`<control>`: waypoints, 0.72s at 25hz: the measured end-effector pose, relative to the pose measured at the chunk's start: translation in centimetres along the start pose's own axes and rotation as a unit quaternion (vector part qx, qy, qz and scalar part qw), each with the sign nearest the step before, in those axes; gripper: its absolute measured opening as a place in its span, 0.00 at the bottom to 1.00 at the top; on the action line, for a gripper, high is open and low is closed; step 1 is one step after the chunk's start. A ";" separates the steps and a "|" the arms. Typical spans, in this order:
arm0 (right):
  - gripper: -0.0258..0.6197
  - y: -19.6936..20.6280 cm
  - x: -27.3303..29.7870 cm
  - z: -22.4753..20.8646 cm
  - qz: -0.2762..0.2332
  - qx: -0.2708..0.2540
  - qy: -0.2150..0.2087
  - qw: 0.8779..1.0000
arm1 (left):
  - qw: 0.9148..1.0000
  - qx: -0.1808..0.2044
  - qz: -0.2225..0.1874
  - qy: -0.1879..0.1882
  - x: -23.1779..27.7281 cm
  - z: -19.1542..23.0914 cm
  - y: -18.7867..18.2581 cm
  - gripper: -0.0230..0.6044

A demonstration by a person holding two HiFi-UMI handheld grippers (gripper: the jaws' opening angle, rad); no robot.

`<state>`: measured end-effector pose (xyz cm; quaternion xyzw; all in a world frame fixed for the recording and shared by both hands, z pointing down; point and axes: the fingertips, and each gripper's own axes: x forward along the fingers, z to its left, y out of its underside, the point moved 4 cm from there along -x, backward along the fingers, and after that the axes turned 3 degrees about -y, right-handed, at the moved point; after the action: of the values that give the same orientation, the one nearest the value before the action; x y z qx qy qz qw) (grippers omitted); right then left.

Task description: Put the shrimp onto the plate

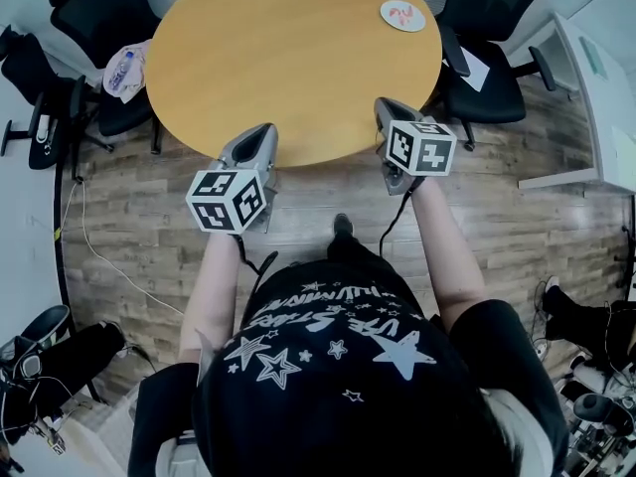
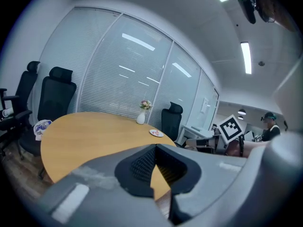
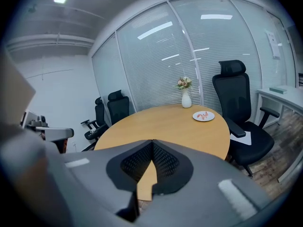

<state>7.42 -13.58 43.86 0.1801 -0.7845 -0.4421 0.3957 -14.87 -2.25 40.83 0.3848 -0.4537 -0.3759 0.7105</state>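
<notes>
With my left claw [image 2: 155, 147] and right claw [image 3: 152, 142] both pinched together on nothing at the round table's [image 1: 288, 68] near edge, I'd open one early and reach across unhurriedly, since the shrimp [image 3: 203, 115] seems to lie on the plate [image 3: 211, 117] at the table's far edge.

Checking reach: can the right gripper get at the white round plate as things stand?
Likely not without leaning: the white plate sits at the far edge of the round wooden table, the right gripper at its near edge. Nothing intervenes.
</notes>
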 end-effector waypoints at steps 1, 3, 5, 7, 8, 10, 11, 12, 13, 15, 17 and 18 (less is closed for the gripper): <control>0.04 0.0 -0.4 0.6 -0.002 -0.003 0.002 1.000 | 1.000 0.000 -0.002 0.002 -0.5 0.0 0.1 0.04; 0.04 0.1 -1.0 1.6 -0.005 -0.007 0.005 1.000 | 1.000 0.000 -0.005 0.007 -1.6 0.1 0.2 0.04; 0.04 0.2 -1.7 2.4 -0.009 -0.009 0.010 1.000 | 1.000 0.000 -0.011 0.012 -2.5 0.2 0.2 0.04; 0.04 0.3 -2.3 3.2 -0.013 -0.010 0.014 1.000 | 1.000 0.001 -0.017 0.016 -3.3 0.3 0.2 0.04; 0.04 0.4 -2.6 3.6 -0.015 -0.010 0.016 1.000 | 1.000 0.001 -0.017 0.018 -3.8 0.3 0.2 0.04; 0.04 0.9 -3.2 4.4 -0.016 -0.010 0.016 1.000 | 1.000 0.003 -0.016 0.021 -4.8 0.2 0.5 0.04; 0.04 1.1 -3.5 4.9 -0.017 -0.009 0.017 1.000 | 1.000 0.005 -0.016 0.022 -5.3 0.2 0.6 0.04; 0.04 1.4 -3.8 5.3 -0.018 -0.008 0.018 1.000 | 1.000 0.007 -0.016 0.023 -5.7 0.2 0.7 0.04; 0.04 1.6 -4.1 5.6 -0.019 -0.006 0.019 1.000 | 0.999 0.009 -0.018 0.025 -6.2 0.2 0.7 0.04; 0.04 2.0 -4.6 6.4 -0.022 -0.005 0.021 1.000 | 0.999 0.011 -0.023 0.028 -7.0 0.2 0.7 0.04; 0.04 2.4 -5.2 7.3 -0.024 -0.005 0.024 0.999 | 0.999 0.012 -0.026 0.032 -7.9 0.2 0.8 0.04; 0.04 2.6 -5.5 7.7 -0.025 -0.005 0.024 0.999 | 0.999 0.012 -0.026 0.034 -8.4 0.2 0.9 0.04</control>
<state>4.99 -4.46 41.26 0.2085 -0.7679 -0.4509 0.4044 -17.47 5.49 38.69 0.4177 -0.4239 -0.3757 0.7104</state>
